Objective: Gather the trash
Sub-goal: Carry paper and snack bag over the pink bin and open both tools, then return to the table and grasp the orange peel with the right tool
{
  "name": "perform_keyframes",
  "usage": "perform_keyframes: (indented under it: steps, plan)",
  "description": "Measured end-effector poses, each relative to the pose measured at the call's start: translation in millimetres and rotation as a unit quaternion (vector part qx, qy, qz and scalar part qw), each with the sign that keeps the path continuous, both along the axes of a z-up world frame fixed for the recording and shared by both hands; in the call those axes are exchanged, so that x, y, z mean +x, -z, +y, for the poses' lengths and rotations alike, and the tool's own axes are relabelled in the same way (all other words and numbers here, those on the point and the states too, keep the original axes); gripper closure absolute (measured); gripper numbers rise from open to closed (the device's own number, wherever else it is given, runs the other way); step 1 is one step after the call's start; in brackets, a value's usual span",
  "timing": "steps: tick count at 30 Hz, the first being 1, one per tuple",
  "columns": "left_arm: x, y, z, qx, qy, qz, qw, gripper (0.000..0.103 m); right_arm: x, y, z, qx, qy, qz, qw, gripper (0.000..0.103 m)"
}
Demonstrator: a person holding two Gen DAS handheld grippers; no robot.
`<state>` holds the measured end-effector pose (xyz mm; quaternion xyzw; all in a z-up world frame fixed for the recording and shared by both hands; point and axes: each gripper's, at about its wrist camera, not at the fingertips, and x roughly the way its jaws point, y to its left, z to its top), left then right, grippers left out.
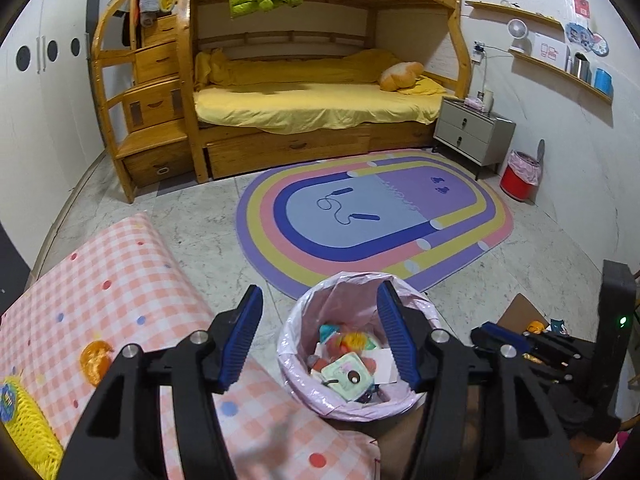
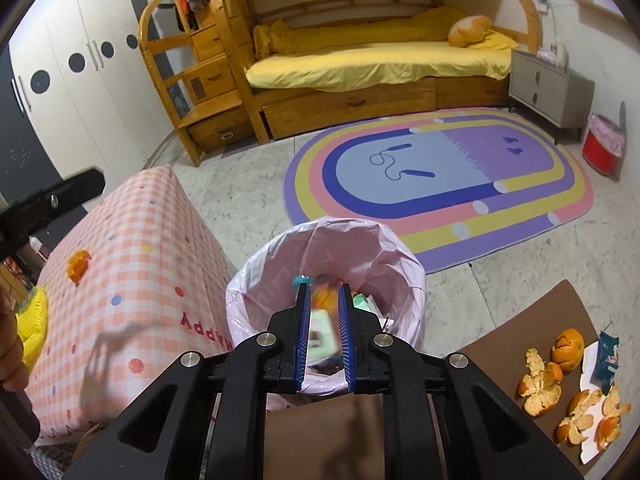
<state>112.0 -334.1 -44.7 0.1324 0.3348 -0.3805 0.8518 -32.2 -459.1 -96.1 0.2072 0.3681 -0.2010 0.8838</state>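
Note:
A bin with a pink liner (image 1: 304, 384) stands on the floor beside a pink checked table (image 1: 120, 300). It holds wrappers and other trash (image 1: 347, 368). My left gripper (image 1: 320, 304) is open and empty above the bin's near side. My right gripper (image 2: 323, 292) hangs over the same bin (image 2: 400, 272), its jaws narrowly apart with nothing between them. Orange peels (image 2: 540, 384) and a wrapper (image 2: 608, 356) lie on a brown surface (image 2: 512, 340) at the right. One peel (image 2: 78, 266) lies on the pink table (image 2: 132, 264).
A yellow mesh item (image 1: 24, 420) sits at the table's left end. A rainbow rug (image 1: 372, 216) covers the floor ahead. A wooden bunk bed (image 1: 312, 92), a grey nightstand (image 1: 472, 132) and a red bin (image 1: 520, 178) stand beyond it.

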Motion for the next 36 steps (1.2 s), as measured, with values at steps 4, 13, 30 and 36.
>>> perform_keyframes:
  steps: [4,13,30,36]
  plan:
    - [-6,-4,24,0.006,-0.021,-0.011,0.9997,0.045,-8,-17,9,-0.005,-0.007,-0.015,1.0,0.087]
    - [-13,-17,91,0.0,-0.075,-0.014,0.997,0.042,-4,-60,54,-0.023,-0.064,-0.053,0.996,0.087]
    - [2,-11,268,0.016,-0.26,-0.017,0.9653,0.026,88,-68,194,-0.039,-0.249,-0.027,0.967,0.06]
    - [18,3,318,0.024,-0.315,-0.004,0.9489,0.015,135,-53,227,-0.046,-0.285,-0.007,0.957,0.055]
